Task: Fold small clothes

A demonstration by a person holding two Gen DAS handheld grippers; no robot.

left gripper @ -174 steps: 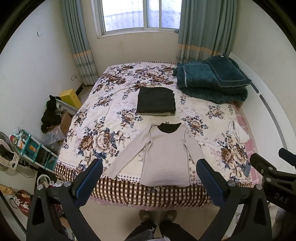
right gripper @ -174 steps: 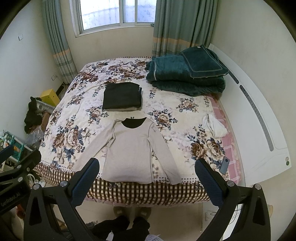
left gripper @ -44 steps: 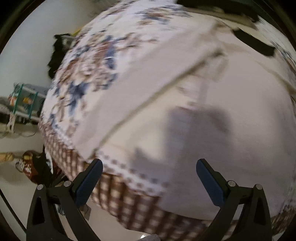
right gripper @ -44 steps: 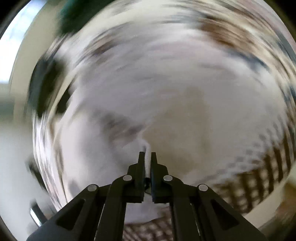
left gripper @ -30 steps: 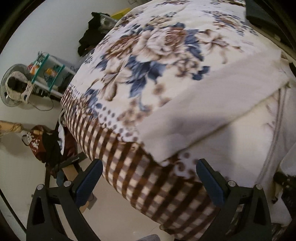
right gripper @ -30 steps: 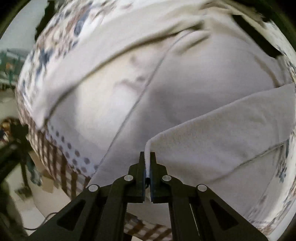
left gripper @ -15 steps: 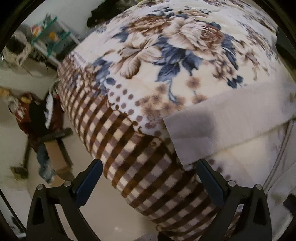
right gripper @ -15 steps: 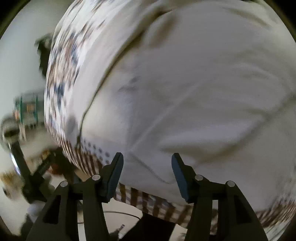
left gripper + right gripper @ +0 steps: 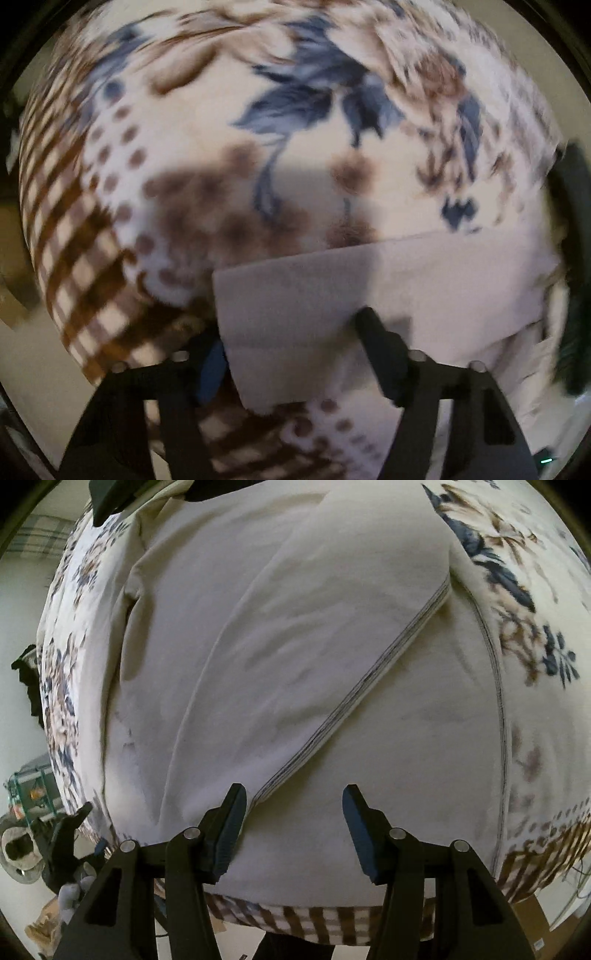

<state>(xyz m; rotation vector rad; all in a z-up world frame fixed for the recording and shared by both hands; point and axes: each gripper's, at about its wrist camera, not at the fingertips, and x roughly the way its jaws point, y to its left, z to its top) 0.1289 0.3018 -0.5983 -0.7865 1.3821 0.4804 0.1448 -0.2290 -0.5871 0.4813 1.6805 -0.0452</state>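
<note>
Since the frame half a second back, left tongs (image 9: 288, 343) have dropped from a hover over the bed corner onto the cuff end of the left sleeve (image 9: 332, 291); fingers narrower than before, now straddling the cuff. Blue-padded finger (image 9: 212, 363) sits at the cuff's outer edge, partly under it; the other finger lies on top of the cloth. Not yet clamped: cloth fills the gap, but pads are apart. View is motion-blurred, so actual contact is uncertain.

Right tongs (image 9: 291, 823): fingers apart, holding nothing, poised low over the hem of the beige top (image 9: 388, 720). Right sleeve (image 9: 314, 627) is already folded in and lies diagonally across the chest, its striped edge ending just beside the left-hand pad.

Key relation: the left sleeve's long axis runs from the cuff, at the left tongs, away to the right toward the garment body. Left hand is nearer by far; right hand is well apart, over the torso. Judged next move: close on the cuff, lift, carry it rightward across the body to mirror the other sleeve.

Surroundings: floral bedspread (image 9: 295, 110) under everything; brown checked border (image 9: 81, 251) falls off the bed edge just left of the cuff. Risk: pinching bedspread with the sleeve.
</note>
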